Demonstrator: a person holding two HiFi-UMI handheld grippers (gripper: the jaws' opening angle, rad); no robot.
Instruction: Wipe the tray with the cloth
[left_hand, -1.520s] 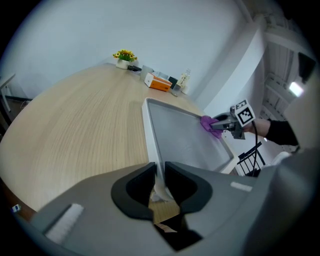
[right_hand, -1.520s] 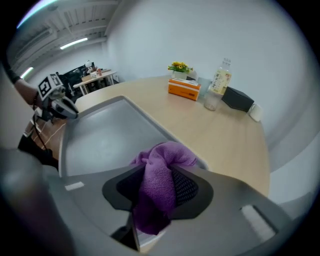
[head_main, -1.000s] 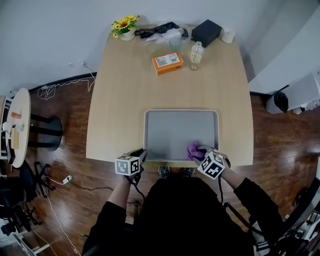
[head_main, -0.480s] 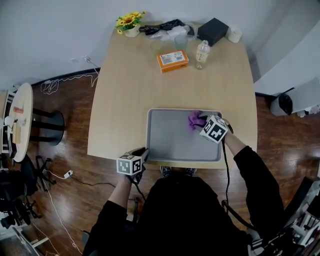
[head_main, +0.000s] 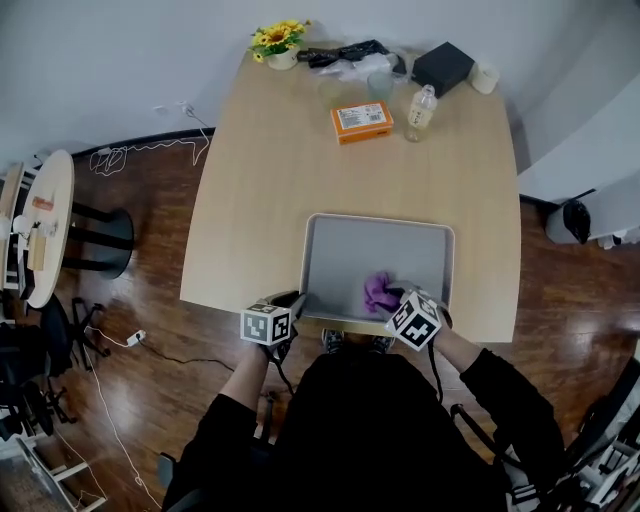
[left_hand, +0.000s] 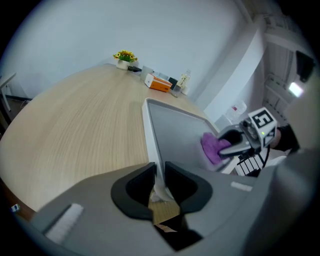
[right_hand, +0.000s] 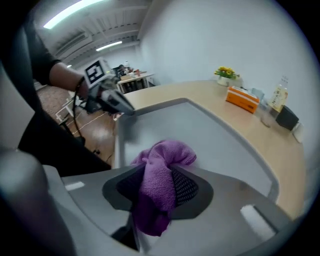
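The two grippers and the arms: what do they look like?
The left gripper and right gripper are grey with black jaw pads. Each bears a white cube with black square markers. The sleeves are black; a black cable follows the right forearm.

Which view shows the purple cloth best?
Right gripper view: the purple terry cloth sits large, clamped in the right tongs over the grey metal tray. Head view shows only a small purple lump; left gripper view, a distant blob.

The wooden table (head_main: 260, 200) bears a grey tray (head_main: 350, 255), orange box (head_main: 362, 121), bottle (head_main: 420, 108) and potted flowers (head_main: 280, 42).
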